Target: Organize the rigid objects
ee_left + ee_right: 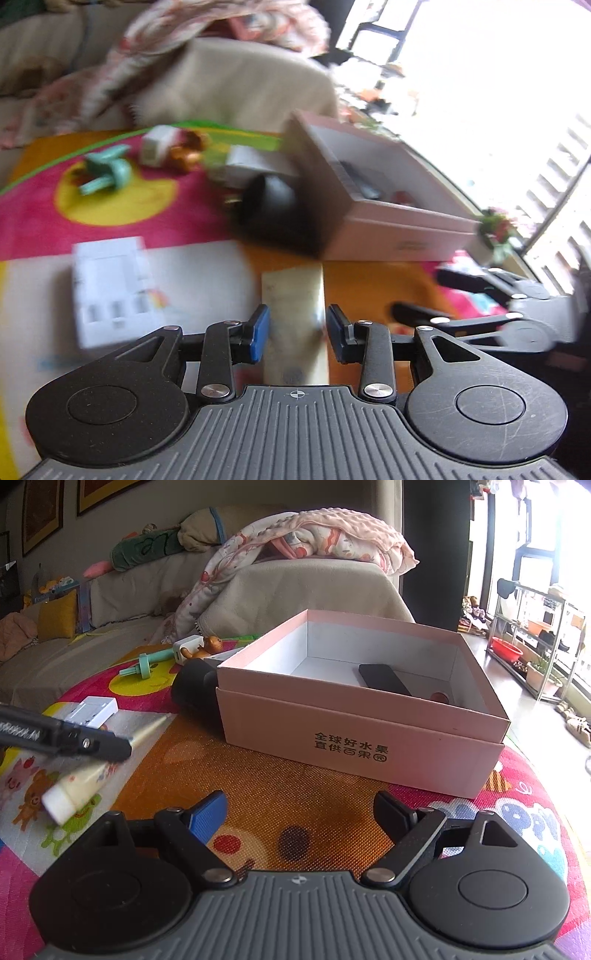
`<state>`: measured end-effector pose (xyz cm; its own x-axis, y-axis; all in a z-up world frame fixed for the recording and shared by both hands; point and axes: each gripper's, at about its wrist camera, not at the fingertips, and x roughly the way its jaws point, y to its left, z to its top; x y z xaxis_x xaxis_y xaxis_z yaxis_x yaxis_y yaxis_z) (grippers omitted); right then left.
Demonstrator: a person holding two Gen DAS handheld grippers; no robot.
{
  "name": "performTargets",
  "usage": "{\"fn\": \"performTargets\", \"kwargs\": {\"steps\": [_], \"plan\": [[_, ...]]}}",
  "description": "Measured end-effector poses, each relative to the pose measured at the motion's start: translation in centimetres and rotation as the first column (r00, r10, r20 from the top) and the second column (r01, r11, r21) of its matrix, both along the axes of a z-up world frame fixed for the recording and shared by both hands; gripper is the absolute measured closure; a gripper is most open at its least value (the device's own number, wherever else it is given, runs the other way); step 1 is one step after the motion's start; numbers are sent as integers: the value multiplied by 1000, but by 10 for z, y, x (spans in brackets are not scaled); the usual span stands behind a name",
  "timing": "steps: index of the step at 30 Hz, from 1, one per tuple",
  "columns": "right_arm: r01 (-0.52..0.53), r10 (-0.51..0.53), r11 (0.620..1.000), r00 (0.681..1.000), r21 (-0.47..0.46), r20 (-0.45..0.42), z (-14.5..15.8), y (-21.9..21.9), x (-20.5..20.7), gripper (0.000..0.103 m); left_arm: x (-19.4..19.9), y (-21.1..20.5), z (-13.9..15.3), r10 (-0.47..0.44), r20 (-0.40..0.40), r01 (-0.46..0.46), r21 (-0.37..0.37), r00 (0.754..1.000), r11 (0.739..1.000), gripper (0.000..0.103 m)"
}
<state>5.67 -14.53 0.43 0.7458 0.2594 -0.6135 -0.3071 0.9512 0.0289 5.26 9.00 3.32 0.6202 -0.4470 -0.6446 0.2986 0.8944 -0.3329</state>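
Observation:
A cream tube [293, 314] with a white cap sits between the pads of my left gripper [297, 332], which is closed on it. The right wrist view shows the same tube [88, 779] held off the mat under the left gripper's finger [92, 744]. My right gripper [301, 814] is open and empty over the orange part of the mat, in front of the pink box [369, 746]. The box [388, 206] holds a black flat device [384, 679] and a small red thing [439, 698].
On the colourful play mat lie a white charger box [94, 710] [110, 288], a black cylinder [192, 690] [269, 206] against the box, a teal brush [147, 662] [107, 171], a white adapter [186, 648] and an orange toy [207, 646]. A blanket-covered sofa stands behind.

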Motion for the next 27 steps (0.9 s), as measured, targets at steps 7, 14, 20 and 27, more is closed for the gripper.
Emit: {"fn": "performTargets", "kwargs": {"steps": [7,14,20,27], "plan": [[-2,2,1000,1000,10,-4,0,-2,1,16,39,1,20,152,115,-143,-83,982,986,65],[-3,3,1000,1000,28,-5,0,-5,1,16,107,6,12,299,68,-293,-92,952,952,67],[-4,4,999,1000,34,-13,0,-5,2,16,176,0,23,231,57,-227,-74,971,971,67],[-1,1,999,1000,39,-15,0,-6,3,16,249,-45,-3,107,-55,-92,230,993,969,77]]}}
